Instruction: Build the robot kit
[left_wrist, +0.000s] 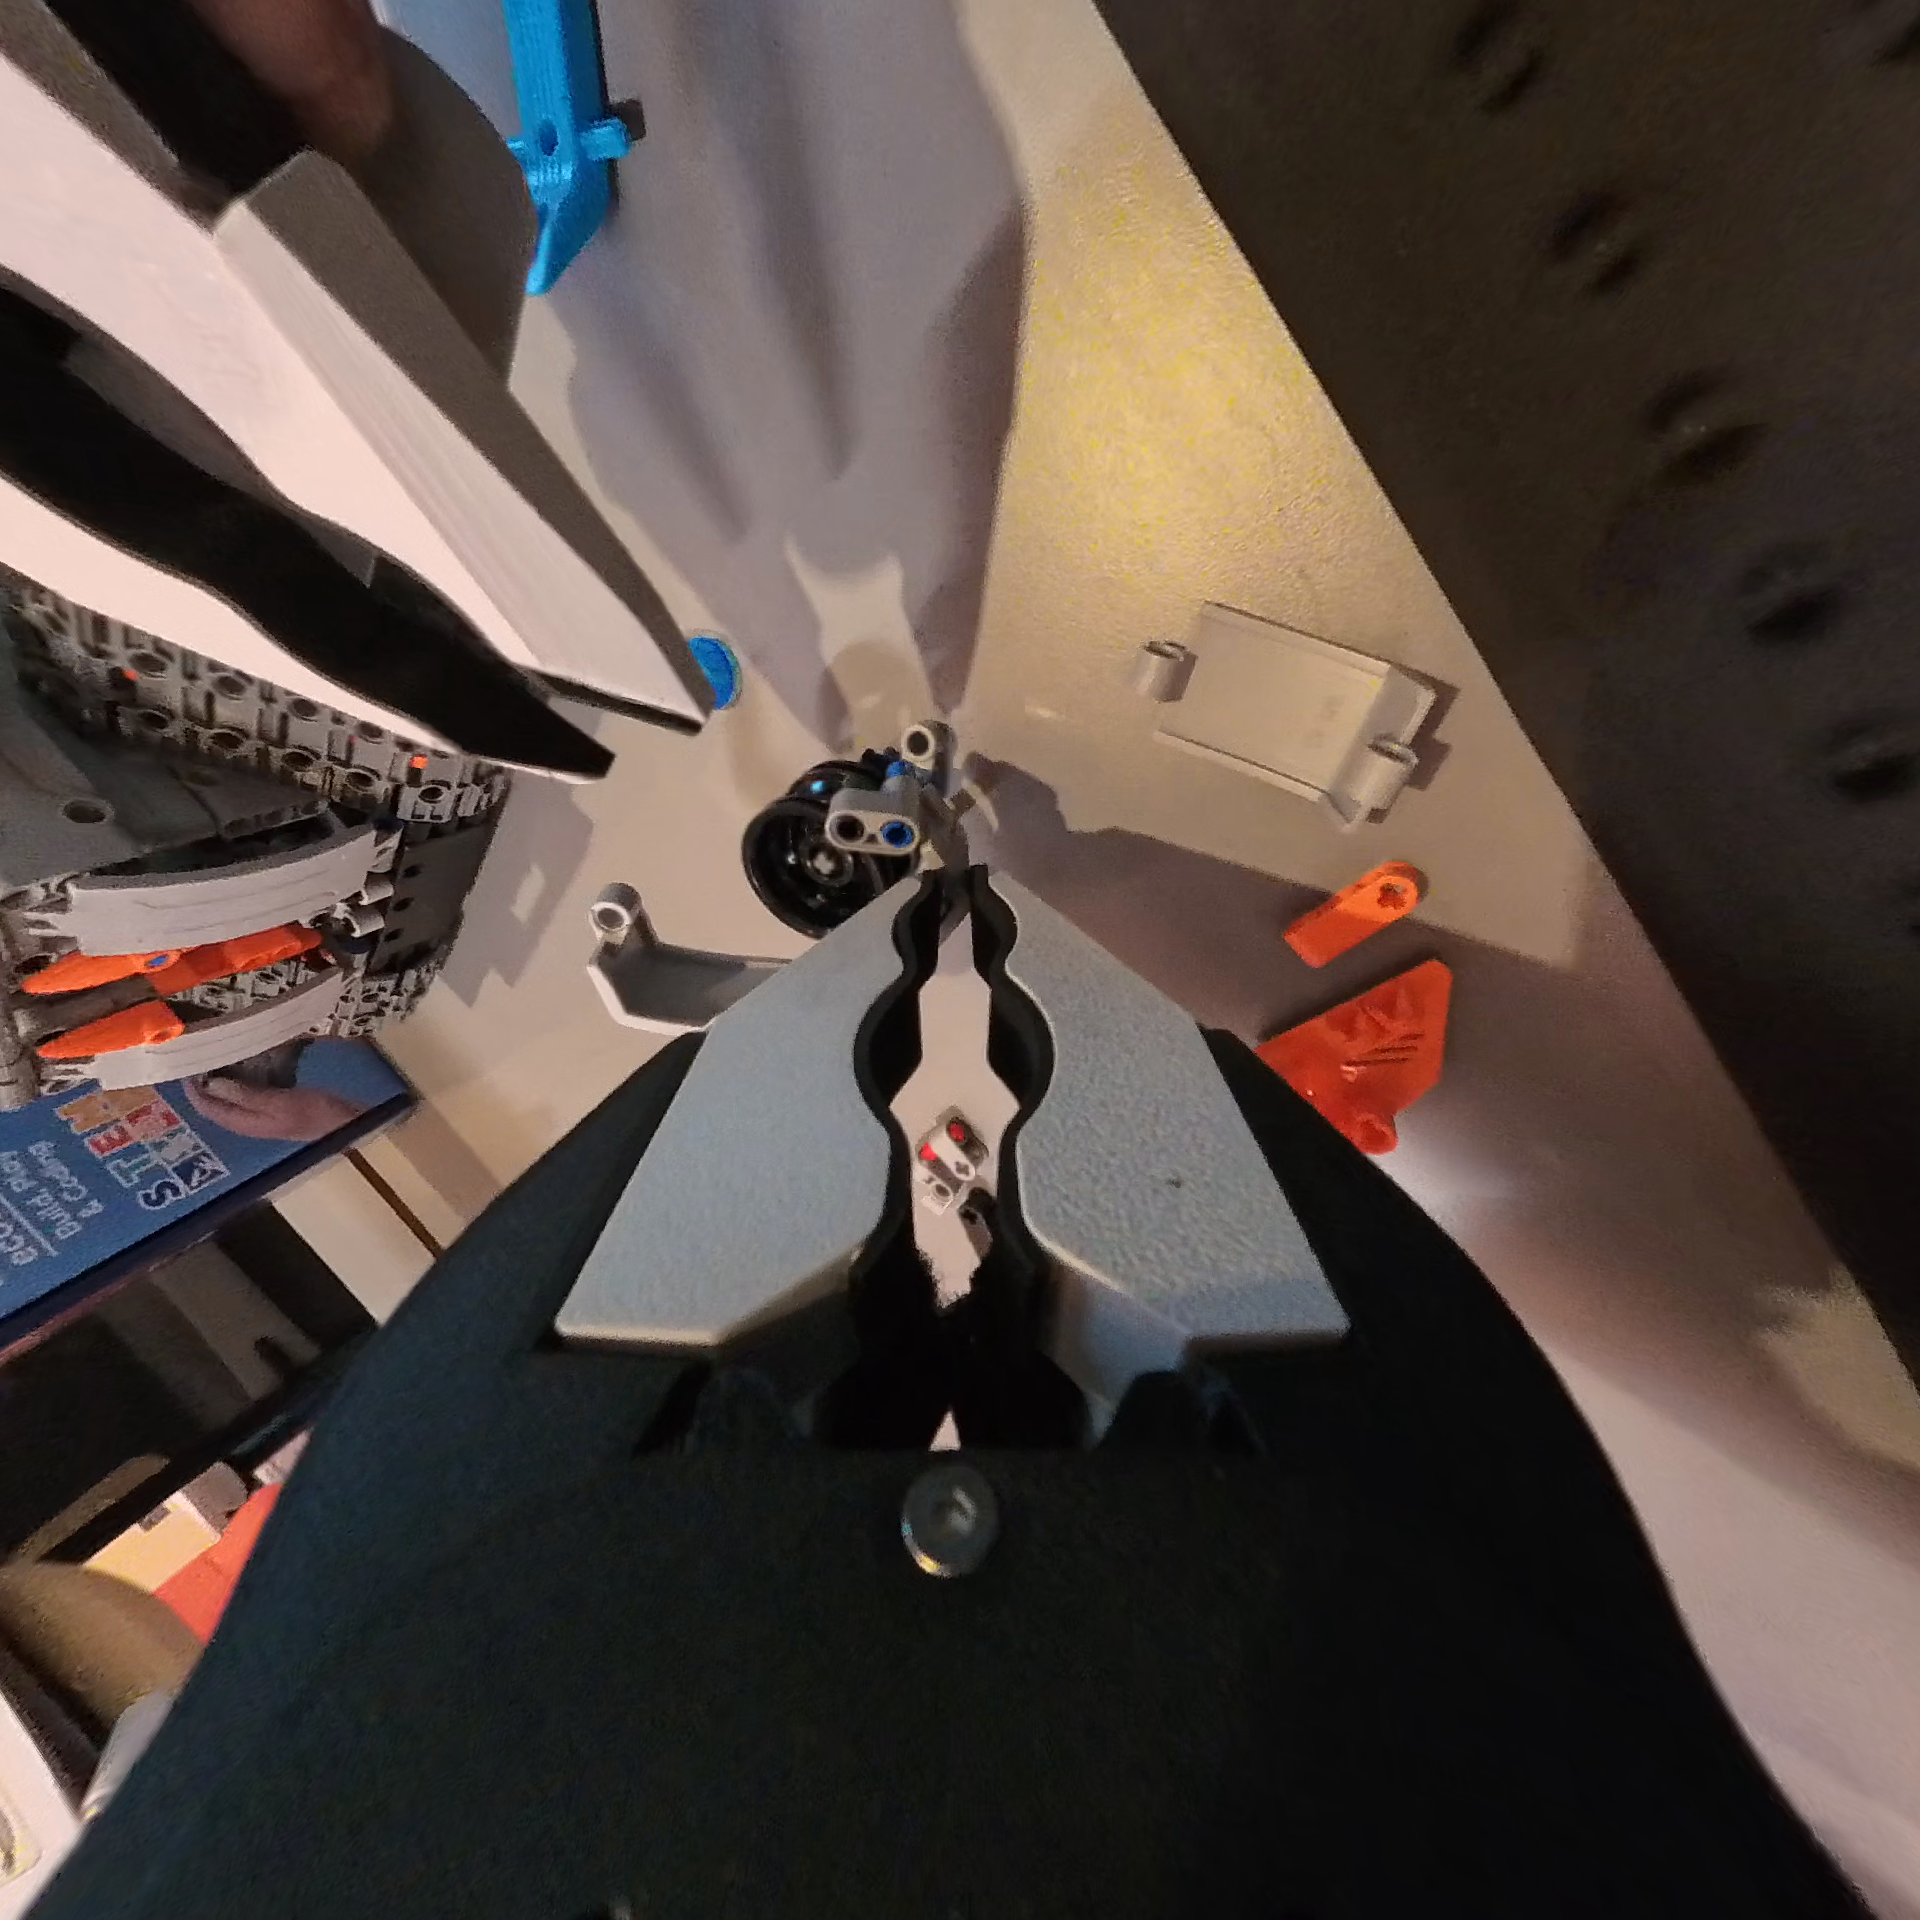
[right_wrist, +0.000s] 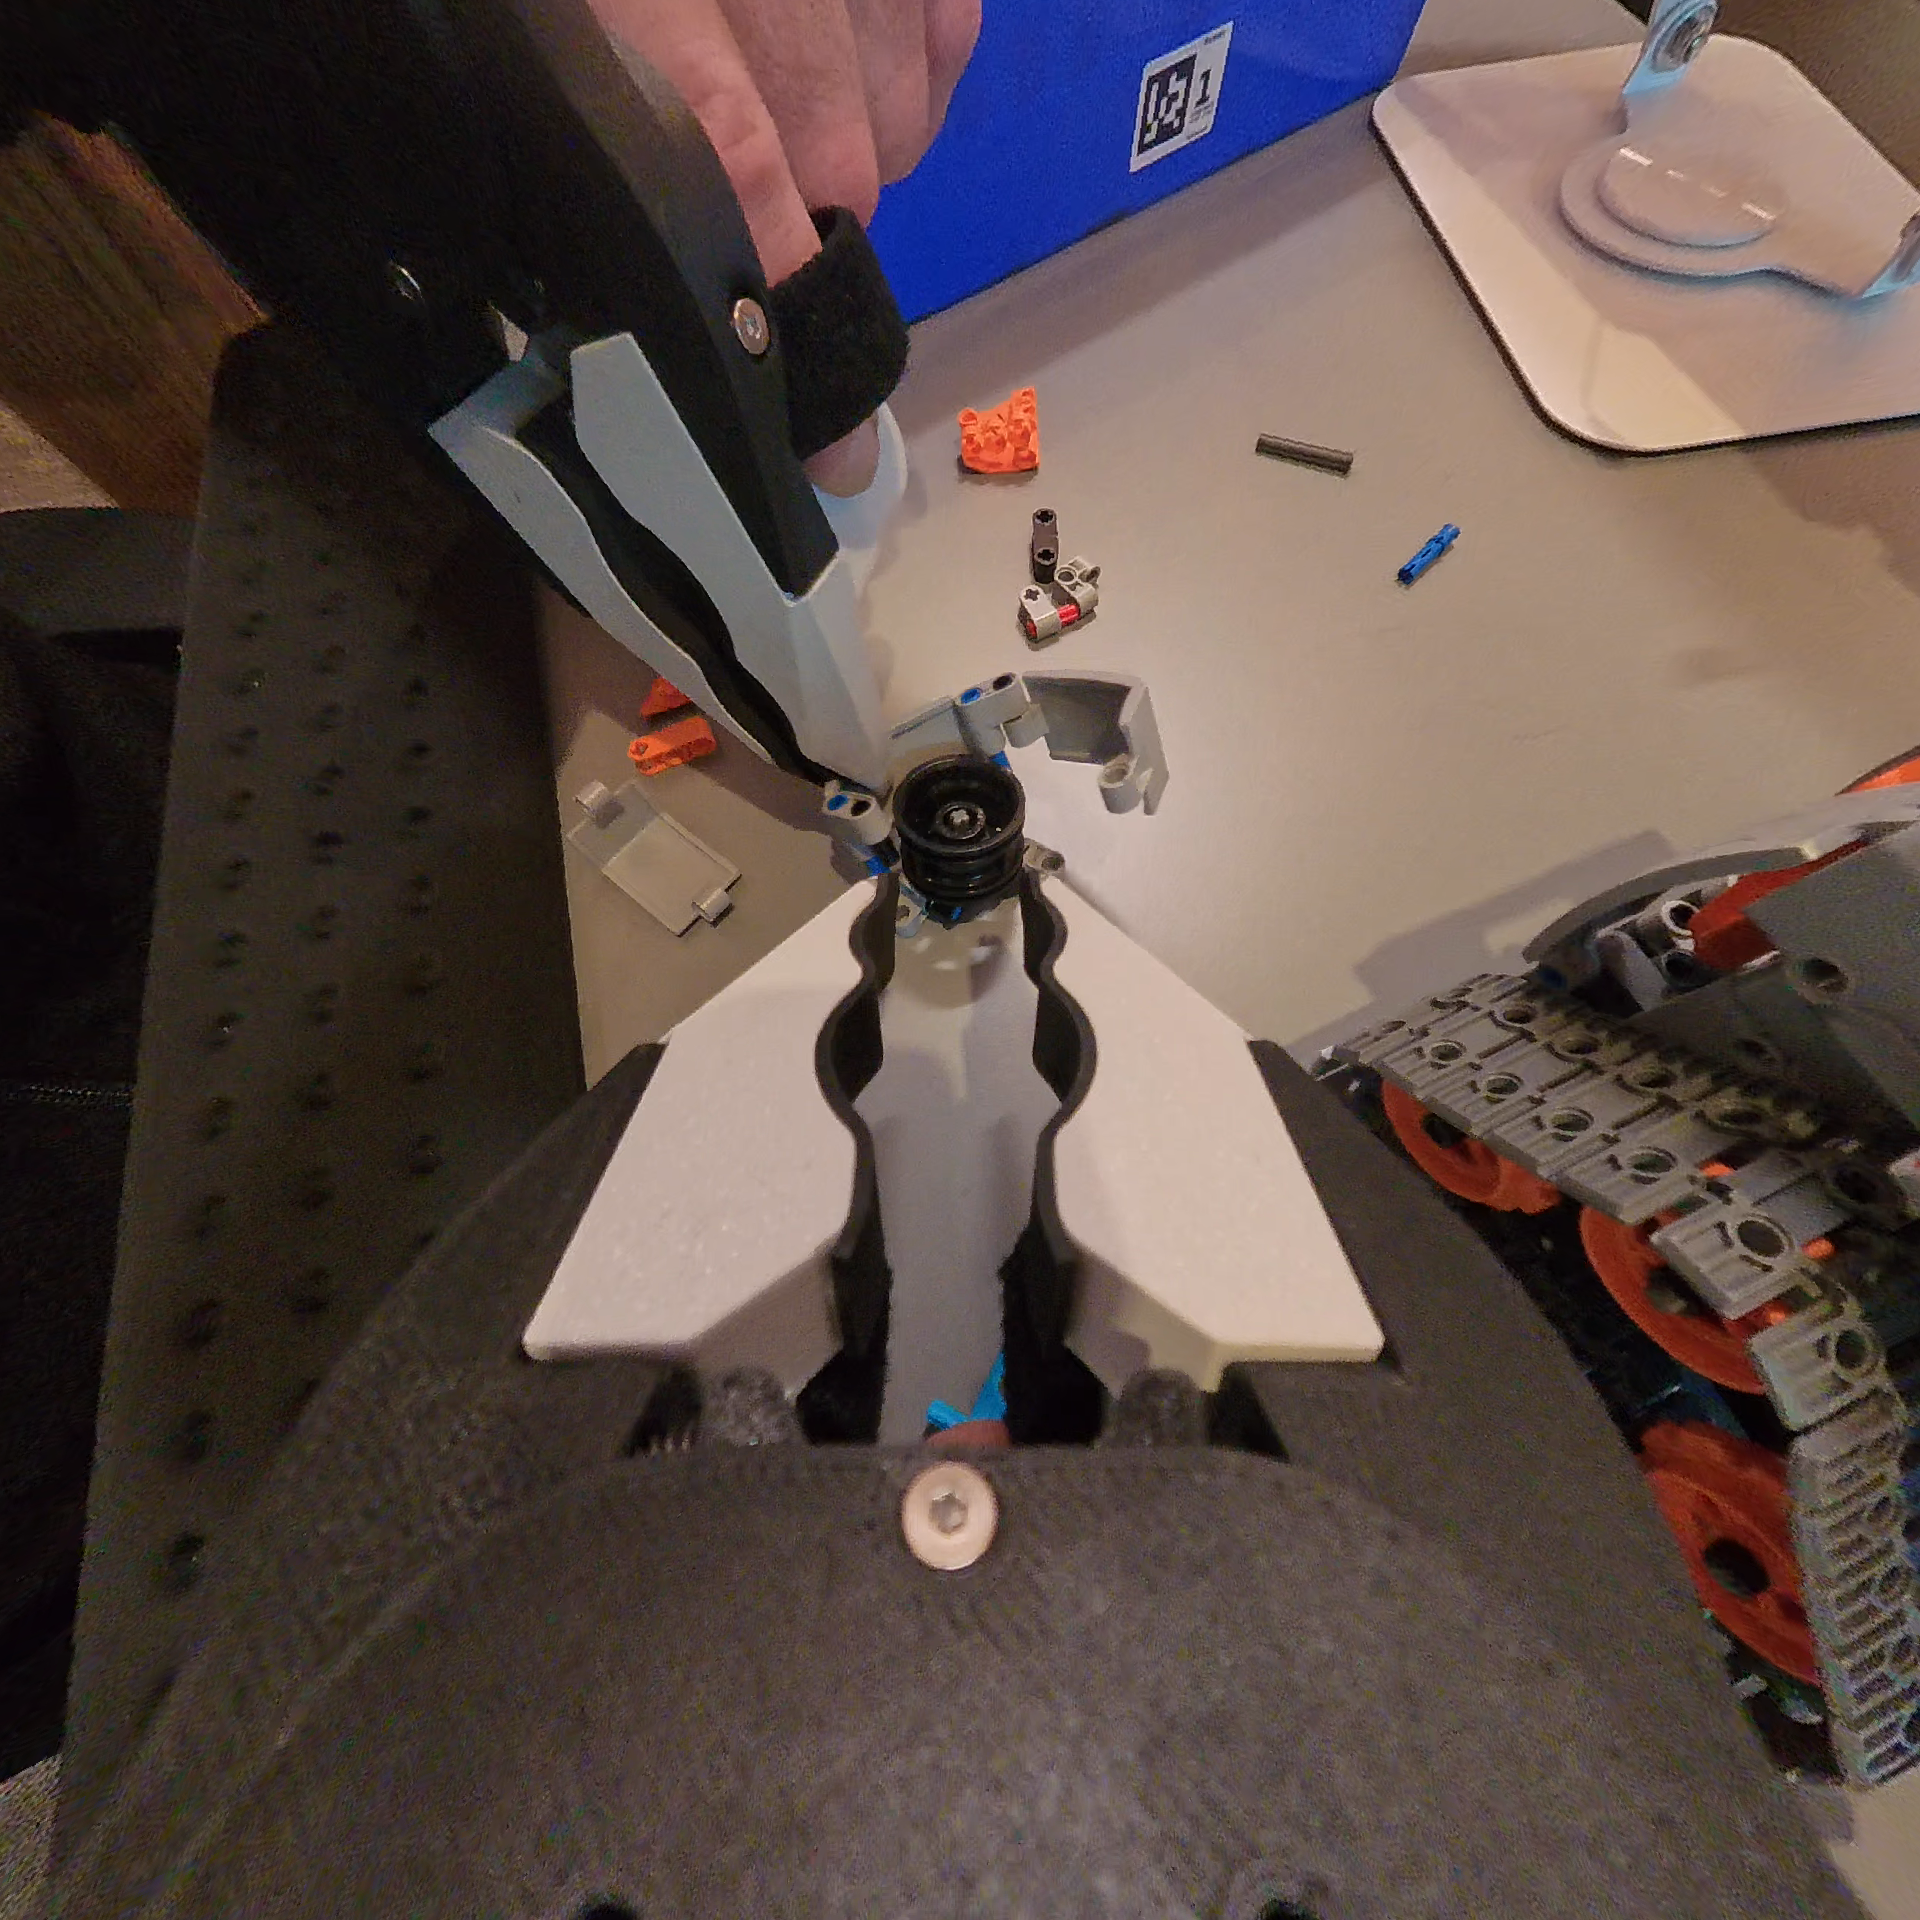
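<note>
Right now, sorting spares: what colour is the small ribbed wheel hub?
Black ribbed wheel hub, clearest in right wrist view.

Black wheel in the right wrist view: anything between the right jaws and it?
Nothing visible. The black wheel sits right at the tips of the right gripper, whose jaws stand apart on either side of it. The left gripper grips the small grey assembly beside it, not in between.

A desk in an office or hobby room: a pale tabletop (right_wrist: 1351, 831) strewn with loose toy building bricks (right_wrist: 1058, 590), a half-built tracked toy vehicle (right_wrist: 1662, 1195) at right, a monitor stand (right_wrist: 1621, 239) at upper right, and a blue box (right_wrist: 1091, 135) at top.
</note>
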